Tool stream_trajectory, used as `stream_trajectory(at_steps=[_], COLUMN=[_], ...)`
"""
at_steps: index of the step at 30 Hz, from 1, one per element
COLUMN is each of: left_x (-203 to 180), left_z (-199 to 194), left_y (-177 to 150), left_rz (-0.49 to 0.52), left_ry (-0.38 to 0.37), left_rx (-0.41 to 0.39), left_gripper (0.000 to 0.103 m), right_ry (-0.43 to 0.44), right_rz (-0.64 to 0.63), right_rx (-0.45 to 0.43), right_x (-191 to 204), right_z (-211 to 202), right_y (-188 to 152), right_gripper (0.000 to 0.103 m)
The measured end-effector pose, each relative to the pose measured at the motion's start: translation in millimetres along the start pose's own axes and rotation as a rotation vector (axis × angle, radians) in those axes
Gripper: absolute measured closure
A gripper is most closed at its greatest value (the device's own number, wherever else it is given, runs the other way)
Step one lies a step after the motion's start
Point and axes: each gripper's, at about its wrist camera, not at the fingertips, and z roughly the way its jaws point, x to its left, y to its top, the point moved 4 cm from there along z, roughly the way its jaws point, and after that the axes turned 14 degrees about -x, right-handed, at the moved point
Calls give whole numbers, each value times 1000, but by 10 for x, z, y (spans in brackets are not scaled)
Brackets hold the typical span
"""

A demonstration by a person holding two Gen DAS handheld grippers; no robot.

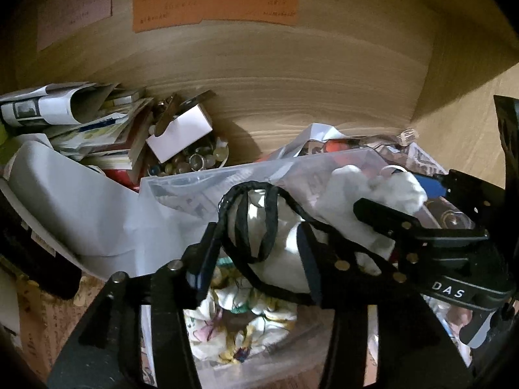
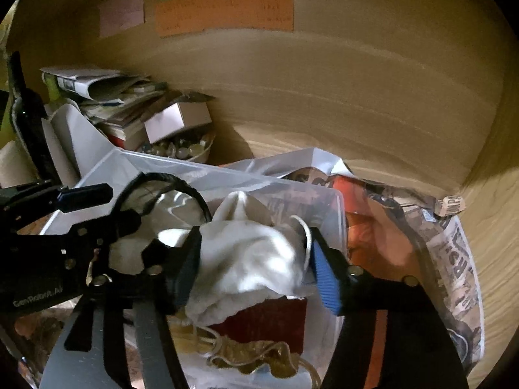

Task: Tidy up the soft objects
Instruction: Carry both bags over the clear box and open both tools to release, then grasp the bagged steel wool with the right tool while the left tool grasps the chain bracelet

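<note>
We hold the white cloth bundle (image 2: 253, 259) clamped in our right gripper (image 2: 254, 269) and its black strap (image 1: 259, 223) pinched in our left gripper (image 1: 256, 259), hanging both over the clear plastic bin (image 1: 207, 181), seemingly to drop them in.

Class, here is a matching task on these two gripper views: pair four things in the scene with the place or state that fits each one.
Things:
1. white cloth
2. black cord
3. small white box
4. orange paper

Places or states:
A. stuck on the wooden back wall
B. lying on top of a bowl of small round beads
C. pinched between the right gripper fingers
D. looped over the cloth between the left gripper fingers

Pairs: 1-C, 2-D, 3-B, 4-A
</note>
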Motion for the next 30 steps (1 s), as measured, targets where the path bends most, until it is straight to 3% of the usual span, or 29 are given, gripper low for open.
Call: stream_trajectory(at_steps=[5,7,14,20,26,30], left_x=[-11,-18,-45,2,67,117], left_z=[-253,-393,-870,-1166,-1199,-1101], left_y=[89,133,198,91,-236,-541], left_rz=[-11,-9,7,13,23,-4], left_ry=[-19,-17,-18,8,28,26], left_rx=[-50,-82,-177,-222,-146,-46], left_gripper=[47,45,32,11,7,7], right_ry=[14,20,37,38,30,33], right_rz=[-12,-13,-17,0,28,60], right_rx=[-58,-91,-198,-251,-216,-140], right_x=[36,55,104,95,39,-15], right_z=[-240,-378,-857,-1163,-1241,-1155], right_y=[98,138,220,132,-146,-427], right_gripper=[36,29,26,20,18,18])
